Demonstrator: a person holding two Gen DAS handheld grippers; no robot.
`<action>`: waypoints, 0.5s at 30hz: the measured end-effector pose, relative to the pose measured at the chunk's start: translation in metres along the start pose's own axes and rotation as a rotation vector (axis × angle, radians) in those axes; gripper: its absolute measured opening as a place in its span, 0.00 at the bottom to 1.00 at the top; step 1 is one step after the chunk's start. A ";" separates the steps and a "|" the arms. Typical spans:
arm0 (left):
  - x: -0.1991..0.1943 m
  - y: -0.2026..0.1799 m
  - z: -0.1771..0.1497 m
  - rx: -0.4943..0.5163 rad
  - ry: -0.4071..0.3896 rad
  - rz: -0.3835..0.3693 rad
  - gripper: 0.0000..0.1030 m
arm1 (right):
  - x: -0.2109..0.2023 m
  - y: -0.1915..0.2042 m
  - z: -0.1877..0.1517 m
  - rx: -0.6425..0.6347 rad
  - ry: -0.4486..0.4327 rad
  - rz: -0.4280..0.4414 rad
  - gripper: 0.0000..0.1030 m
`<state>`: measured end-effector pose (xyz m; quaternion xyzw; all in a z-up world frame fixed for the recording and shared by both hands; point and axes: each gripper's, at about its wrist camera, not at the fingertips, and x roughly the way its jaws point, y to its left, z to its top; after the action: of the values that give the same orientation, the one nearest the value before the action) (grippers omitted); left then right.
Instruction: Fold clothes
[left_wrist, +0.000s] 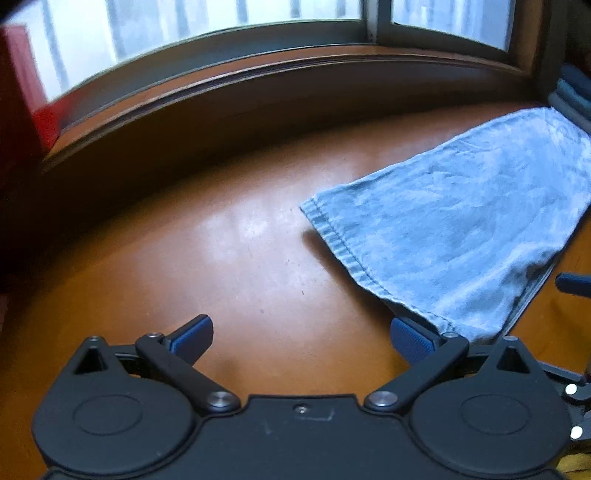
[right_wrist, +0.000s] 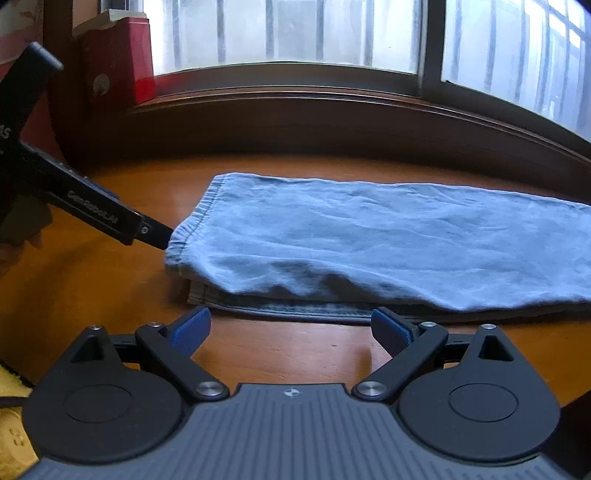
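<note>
Jaws on both grippers stand wide apart and hold nothing: the left gripper (left_wrist: 301, 338) hovers over bare orange-brown tabletop (left_wrist: 229, 258), with its right blue pad (left_wrist: 410, 338) just beside, perhaps brushing, the hemmed corner of the light blue folded garment (left_wrist: 461, 229), though the blur makes contact hard to judge. The right gripper (right_wrist: 291, 330) sits at the near edge of the same garment (right_wrist: 369, 240), which lies flat in a long folded strip on the tabletop (right_wrist: 110, 280) below the window sill (right_wrist: 295, 110), its gathered end toward the left gripper's black body (right_wrist: 92, 210). A red box (right_wrist: 125, 55) stands at the far left by the window.
</note>
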<state>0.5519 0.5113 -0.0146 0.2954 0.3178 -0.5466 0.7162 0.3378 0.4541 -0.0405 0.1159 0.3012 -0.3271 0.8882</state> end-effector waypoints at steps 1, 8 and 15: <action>0.001 0.000 0.002 0.017 -0.004 -0.007 1.00 | 0.001 0.002 0.001 -0.003 -0.002 -0.002 0.93; 0.014 -0.001 0.011 0.105 -0.023 -0.076 1.00 | 0.005 0.007 -0.002 0.075 0.000 -0.064 0.93; 0.024 0.001 0.014 0.175 -0.059 -0.051 1.00 | 0.003 0.008 0.004 0.133 -0.096 -0.023 0.93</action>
<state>0.5596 0.4862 -0.0240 0.3323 0.2548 -0.5988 0.6827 0.3470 0.4569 -0.0393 0.1556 0.2373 -0.3618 0.8880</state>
